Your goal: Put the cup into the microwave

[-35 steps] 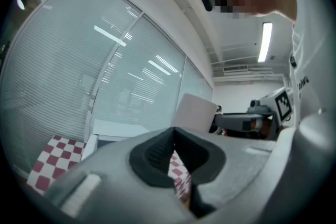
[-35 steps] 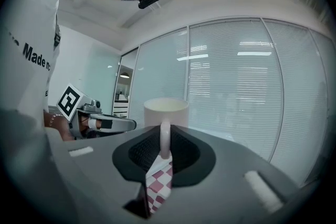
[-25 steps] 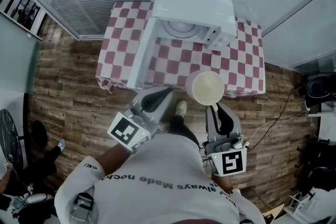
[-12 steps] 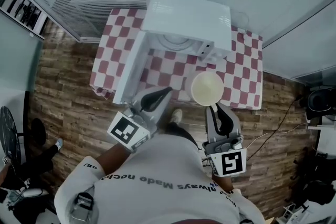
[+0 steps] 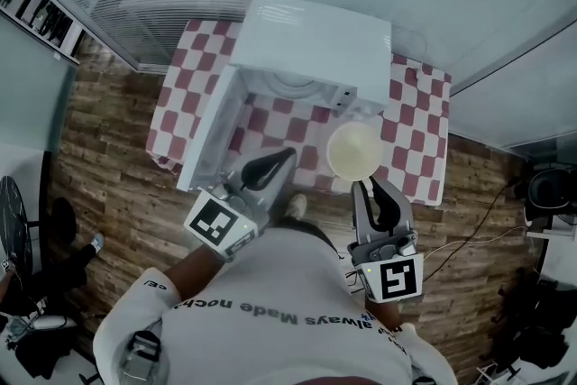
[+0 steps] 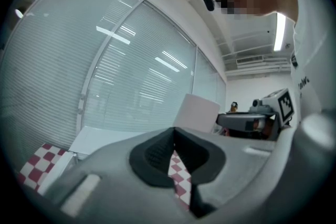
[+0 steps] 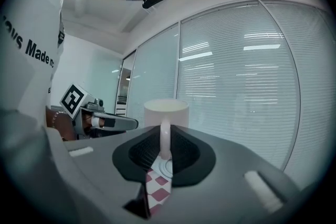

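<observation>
View from above, over a person's shoulders. A white microwave (image 5: 311,45) stands on a bench (image 5: 410,117) covered by a red and white checked cloth. Its door (image 5: 212,135) hangs wide open to the left, and part of the round plate (image 5: 293,86) on the oven floor shows inside.

The right tool (image 5: 370,189) pinches a pale cup (image 5: 354,151) by its handle (image 7: 165,139), with the jaws pressed on either side of it. The cup is upright, mouth up, and held in the air above the front of the bench. It is just right of the microwave's opening and outside it.

The left tool (image 5: 270,165) has its jaws pressed almost together with nothing between them. It hovers near the lower edge of the open door, apparently without touching it.

Progress, judged from this: the door is open and the cup is gripped and lifted, so the early steps look done. What is left is to carry the cup leftward and in through the opening, set it on the plate, and let go. The door's edge and the microwave's front frame are the likely places to bump it.
</observation>
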The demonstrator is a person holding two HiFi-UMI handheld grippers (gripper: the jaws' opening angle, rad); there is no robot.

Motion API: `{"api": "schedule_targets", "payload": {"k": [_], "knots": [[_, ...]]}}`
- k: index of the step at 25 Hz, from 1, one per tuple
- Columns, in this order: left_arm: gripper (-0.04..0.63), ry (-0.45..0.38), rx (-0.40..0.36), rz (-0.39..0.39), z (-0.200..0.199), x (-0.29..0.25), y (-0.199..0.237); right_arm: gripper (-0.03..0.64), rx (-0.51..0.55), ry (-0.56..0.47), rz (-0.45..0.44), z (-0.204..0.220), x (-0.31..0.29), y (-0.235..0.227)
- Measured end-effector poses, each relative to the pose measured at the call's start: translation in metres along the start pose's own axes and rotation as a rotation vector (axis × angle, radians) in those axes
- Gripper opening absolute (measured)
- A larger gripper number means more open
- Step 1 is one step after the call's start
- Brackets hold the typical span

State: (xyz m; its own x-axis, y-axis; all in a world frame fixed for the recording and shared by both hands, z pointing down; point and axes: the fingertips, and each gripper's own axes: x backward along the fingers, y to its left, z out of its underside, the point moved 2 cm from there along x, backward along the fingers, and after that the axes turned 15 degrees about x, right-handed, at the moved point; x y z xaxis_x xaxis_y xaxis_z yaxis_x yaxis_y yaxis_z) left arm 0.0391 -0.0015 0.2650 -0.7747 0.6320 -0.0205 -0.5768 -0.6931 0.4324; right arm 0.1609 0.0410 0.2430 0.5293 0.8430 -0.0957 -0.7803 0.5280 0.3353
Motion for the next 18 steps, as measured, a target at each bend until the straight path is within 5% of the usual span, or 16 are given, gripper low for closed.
{"api": "schedule_targets", "payload": {"k": [18], "knots": [[0.003, -0.011, 0.018, -0.039, -0.009, -0.013, 0.039, 0.041, 0.005, -0.016, -0.033, 0.002, -0.041, -0.010]]}}
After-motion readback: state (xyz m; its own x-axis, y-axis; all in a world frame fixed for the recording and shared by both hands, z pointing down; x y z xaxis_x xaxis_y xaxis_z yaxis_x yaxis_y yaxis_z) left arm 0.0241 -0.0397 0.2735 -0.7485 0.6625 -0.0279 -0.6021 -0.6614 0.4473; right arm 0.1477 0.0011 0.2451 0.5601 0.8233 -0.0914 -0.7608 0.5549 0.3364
